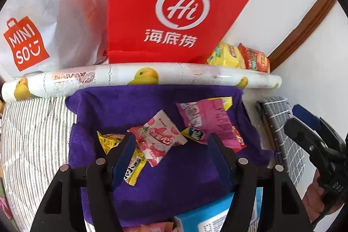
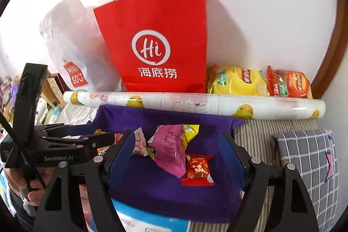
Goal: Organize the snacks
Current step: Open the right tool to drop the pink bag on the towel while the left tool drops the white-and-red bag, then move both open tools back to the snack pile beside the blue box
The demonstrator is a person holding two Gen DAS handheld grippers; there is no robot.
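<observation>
Purple cloth [image 1: 152, 101], edged behind by duck-print roll [image 1: 141, 77], carries loose snack packets [image 1: 159, 136]; bare cloth in front. Bags read "MINISO" [image 1: 24, 42], "Hi" [image 1: 174, 3]. Left gripper [image 1: 170, 140], right gripper [image 2: 177, 142]: jaws apart, empty.

A red paper bag [image 2: 156, 45] with white handles stands far back against the white wall [image 2: 261, 14], and a white plastic bag [image 2: 71, 53] leans at its left. A roll of duck-printed wrap [image 2: 195, 102] lies across in front of them. Nearer right, a grey checked cloth [image 2: 308, 158] lies on a striped cover [image 1: 32, 136].
</observation>
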